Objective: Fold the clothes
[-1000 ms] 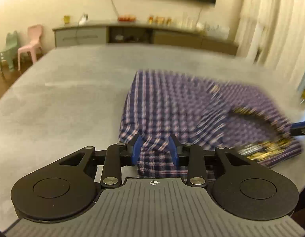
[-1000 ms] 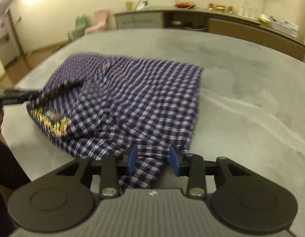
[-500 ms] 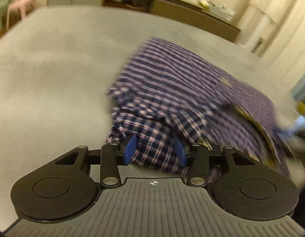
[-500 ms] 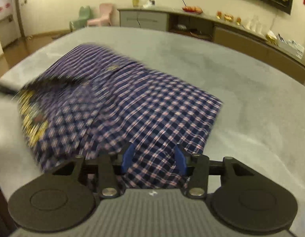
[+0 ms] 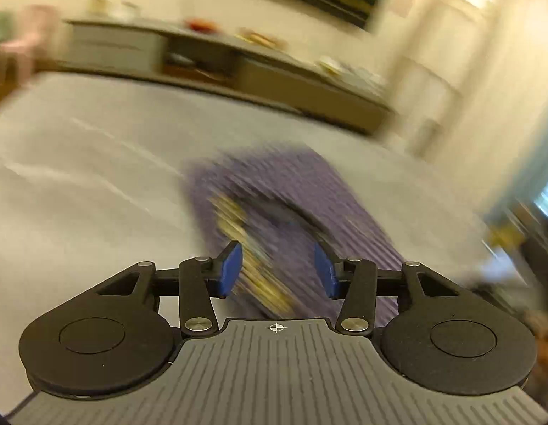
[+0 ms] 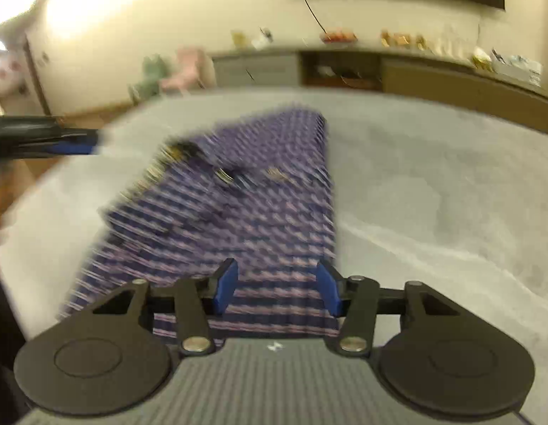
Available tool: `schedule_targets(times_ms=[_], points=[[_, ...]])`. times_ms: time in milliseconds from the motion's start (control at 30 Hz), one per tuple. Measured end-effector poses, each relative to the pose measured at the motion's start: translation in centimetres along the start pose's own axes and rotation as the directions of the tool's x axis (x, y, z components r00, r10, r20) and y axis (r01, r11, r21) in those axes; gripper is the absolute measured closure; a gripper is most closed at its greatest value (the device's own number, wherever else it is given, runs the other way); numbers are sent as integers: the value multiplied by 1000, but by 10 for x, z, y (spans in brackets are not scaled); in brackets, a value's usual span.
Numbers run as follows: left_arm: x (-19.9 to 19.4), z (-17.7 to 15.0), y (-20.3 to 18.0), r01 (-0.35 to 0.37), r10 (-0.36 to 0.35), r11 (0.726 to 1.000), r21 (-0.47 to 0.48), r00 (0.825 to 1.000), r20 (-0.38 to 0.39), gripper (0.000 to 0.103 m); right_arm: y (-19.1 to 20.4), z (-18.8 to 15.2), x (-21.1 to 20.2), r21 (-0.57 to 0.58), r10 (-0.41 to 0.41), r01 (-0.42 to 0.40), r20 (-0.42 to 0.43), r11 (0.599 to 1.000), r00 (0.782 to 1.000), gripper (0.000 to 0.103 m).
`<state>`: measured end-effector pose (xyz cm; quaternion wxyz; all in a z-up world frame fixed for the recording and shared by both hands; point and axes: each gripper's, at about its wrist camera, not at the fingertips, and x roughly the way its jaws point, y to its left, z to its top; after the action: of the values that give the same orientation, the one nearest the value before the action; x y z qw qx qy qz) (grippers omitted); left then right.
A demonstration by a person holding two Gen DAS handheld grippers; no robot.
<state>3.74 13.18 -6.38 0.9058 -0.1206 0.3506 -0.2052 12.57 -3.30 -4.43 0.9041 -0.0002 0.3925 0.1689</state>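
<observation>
Left wrist: left gripper (image 5: 277, 269) has let go of the shirt (image 5: 302, 191), jaws spread; right gripper (image 6: 277, 288) likewise spread; shirt lies folded on table (image 6: 433, 184); fold looks done.

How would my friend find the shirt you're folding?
Look at the big grey table filling the room. The plaid shirt lies folded near its front edge. It's the only purple checked cloth there, with a yellow patterned collar lining.
</observation>
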Motion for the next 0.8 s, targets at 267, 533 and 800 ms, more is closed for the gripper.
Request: schedule_targets(times_ms=[267, 533, 800], points=[[53, -48, -45, 21, 14, 979, 202, 985, -175, 95, 13, -14, 10, -14, -70, 69, -42, 997, 997, 51], [27, 16, 62, -462, 469, 867, 187, 883, 7, 86, 108, -34, -21, -101, 397, -415, -162, 904, 904, 60], [7, 19, 77, -162, 163, 985, -51, 986, 17, 68, 26, 59, 13, -134, 70, -66, 23, 989, 997, 56]])
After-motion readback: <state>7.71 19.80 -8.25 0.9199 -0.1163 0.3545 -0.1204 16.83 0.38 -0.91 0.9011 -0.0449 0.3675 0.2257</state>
